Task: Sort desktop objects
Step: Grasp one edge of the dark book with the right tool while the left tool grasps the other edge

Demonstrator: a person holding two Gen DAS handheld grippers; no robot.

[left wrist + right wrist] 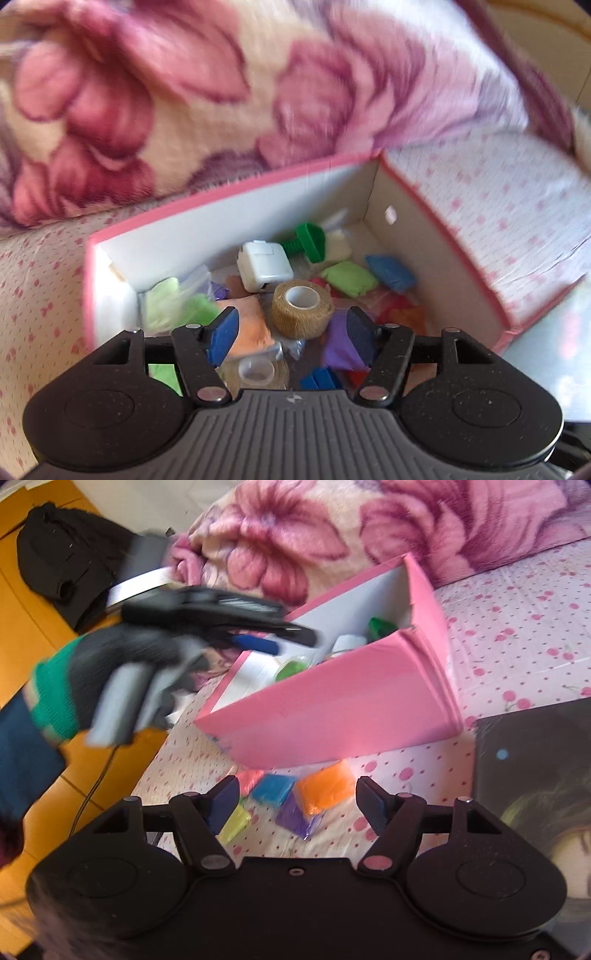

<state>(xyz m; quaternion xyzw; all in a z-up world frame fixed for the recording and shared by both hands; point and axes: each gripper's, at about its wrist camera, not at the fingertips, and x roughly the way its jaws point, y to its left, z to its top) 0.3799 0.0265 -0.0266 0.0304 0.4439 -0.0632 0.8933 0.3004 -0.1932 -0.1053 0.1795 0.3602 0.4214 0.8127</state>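
Observation:
My left gripper [293, 330] is open and empty, hovering over the open pink box [236, 184]. Inside lie a tan tape roll [301, 308], a white charger [264, 269], a green plastic bolt [308, 242] and several coloured clay packets, among them green [349, 278] and blue [391, 273]. My right gripper [295, 805] is open and empty, just above packets on the bedsheet in front of the box [332, 705]: orange [327, 786], blue [273, 788], purple [295, 818], yellow [234, 823] and pink [249, 777]. The left gripper [258, 635] shows blurred above the box's left end.
A floral pink blanket [221, 92] is piled behind the box. A dark printed board [535, 794] lies at the right on the sheet. A black garment [62, 550] lies on the orange floor [22, 635] at the left, beyond the bed edge.

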